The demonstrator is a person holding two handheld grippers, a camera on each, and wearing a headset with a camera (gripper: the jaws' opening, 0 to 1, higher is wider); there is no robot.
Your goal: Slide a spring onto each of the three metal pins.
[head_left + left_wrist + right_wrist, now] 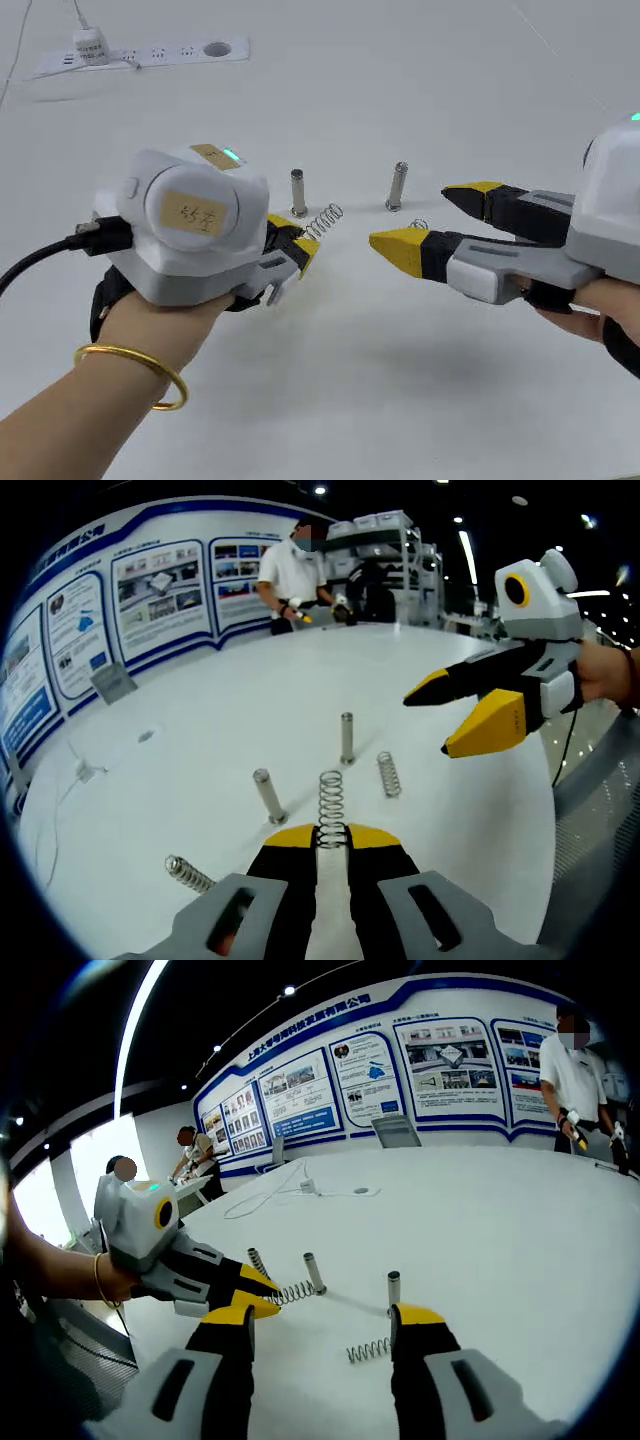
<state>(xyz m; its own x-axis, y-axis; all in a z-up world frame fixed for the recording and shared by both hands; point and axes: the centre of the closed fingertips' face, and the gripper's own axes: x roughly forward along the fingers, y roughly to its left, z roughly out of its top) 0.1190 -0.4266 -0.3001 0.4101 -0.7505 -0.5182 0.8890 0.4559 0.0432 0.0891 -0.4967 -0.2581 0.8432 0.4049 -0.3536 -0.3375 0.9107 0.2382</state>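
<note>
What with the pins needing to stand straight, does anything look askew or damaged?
Nothing clearly wrong. The left pin and right pin stand on their bases; a loose spring lies on its side on the table near them; the left tool grips a second spring.

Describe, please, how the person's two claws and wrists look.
The left claw and right claw have white-grey housings, black jaws and yellow tips. The left carries a tan handwritten sticker, a green light and a black cable; that wrist wears a gold bangle.

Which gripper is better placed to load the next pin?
Left. The left gripper is shut on a spring beside a bare pin. The right gripper is open, a second spring lying loose near it.
</note>
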